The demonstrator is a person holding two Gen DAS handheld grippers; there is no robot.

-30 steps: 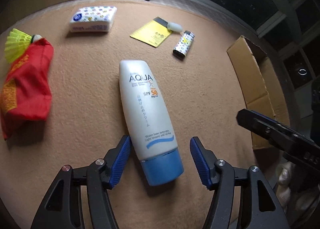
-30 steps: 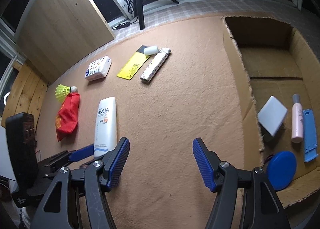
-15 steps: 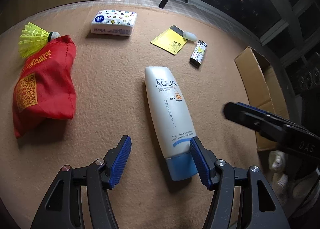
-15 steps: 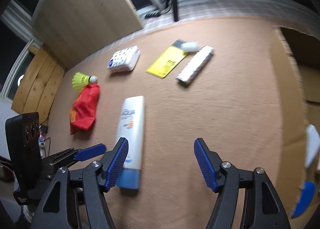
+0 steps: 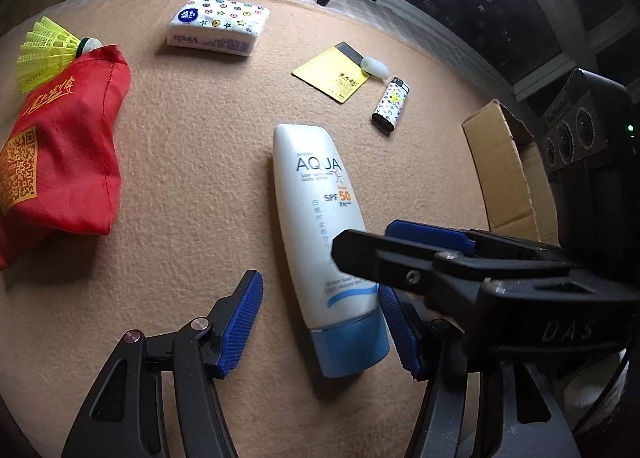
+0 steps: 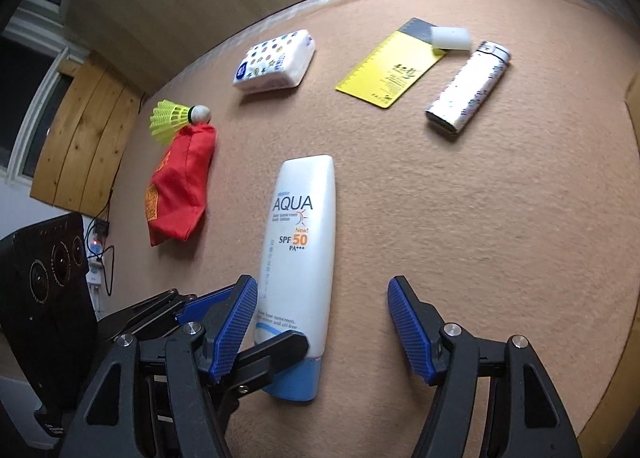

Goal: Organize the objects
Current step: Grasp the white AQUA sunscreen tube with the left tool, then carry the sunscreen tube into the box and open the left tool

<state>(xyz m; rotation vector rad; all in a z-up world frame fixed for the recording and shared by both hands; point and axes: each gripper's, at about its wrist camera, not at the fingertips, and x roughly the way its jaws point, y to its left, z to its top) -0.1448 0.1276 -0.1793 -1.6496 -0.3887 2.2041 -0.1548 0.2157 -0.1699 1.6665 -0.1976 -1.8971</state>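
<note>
Here, both my grippers, left gripper [image 5: 320, 322] and right gripper [image 6: 322, 328], stand open around the sunscreen tube [image 6: 300, 258], lying near me on the carpet [image 6: 480, 217]. I should center before squeezing.

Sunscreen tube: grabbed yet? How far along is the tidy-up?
Not grabbed. The sunscreen tube lies flat on the mat, cap end between the open left gripper; the right gripper, also open, is closing in. Nothing visibly done. Left: tissue pack, yellow card, lighter, red pouch, shuttlecock; box nearby.
</note>
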